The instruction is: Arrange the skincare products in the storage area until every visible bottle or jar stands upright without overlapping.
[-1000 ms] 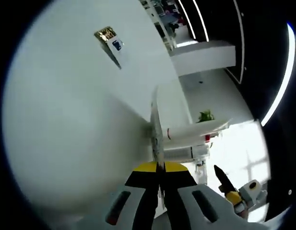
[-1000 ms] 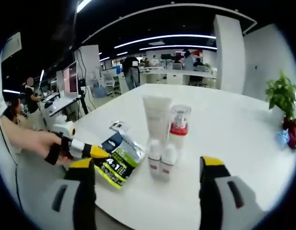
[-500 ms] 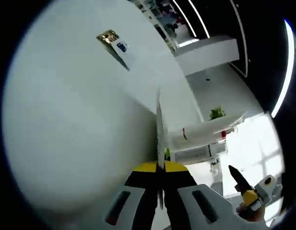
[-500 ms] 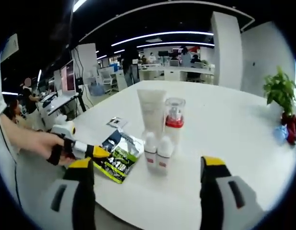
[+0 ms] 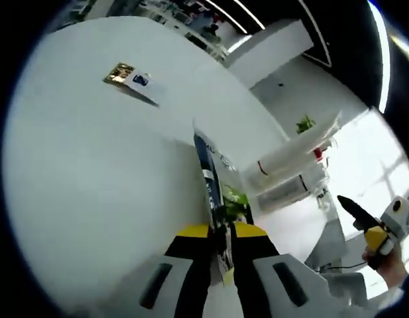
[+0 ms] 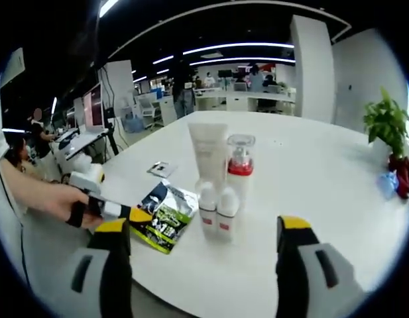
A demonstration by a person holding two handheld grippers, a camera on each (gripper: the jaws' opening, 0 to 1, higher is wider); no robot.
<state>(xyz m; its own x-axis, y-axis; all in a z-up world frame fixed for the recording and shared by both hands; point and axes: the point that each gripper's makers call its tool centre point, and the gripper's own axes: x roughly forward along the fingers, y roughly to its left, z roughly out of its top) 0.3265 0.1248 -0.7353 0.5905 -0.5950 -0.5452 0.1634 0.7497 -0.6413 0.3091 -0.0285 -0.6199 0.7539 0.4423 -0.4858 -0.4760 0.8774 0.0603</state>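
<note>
Skincare bottles: white tube (image 6: 208, 151), red-collared pump bottle (image 6: 239, 167) and two small bottles (image 6: 216, 212) upright, frame centre, white table (image 6: 323, 179). Left gripper (image 5: 221, 240) jaws clamped on sachet (image 5: 211, 192), lower centre. Right gripper (image 6: 201, 255) jaws wide, holding nothing.

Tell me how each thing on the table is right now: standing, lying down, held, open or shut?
white tube: standing upright.
pump bottle: upright, clear cap on.
two small white bottles: upright, side by side.
green sachet: lying on the table, one edge pinched by the left hand-held gripper.
small card: lying flat.
left hand-held gripper: shut on the sachet.
right hand-held gripper: open, holding nothing.
</note>
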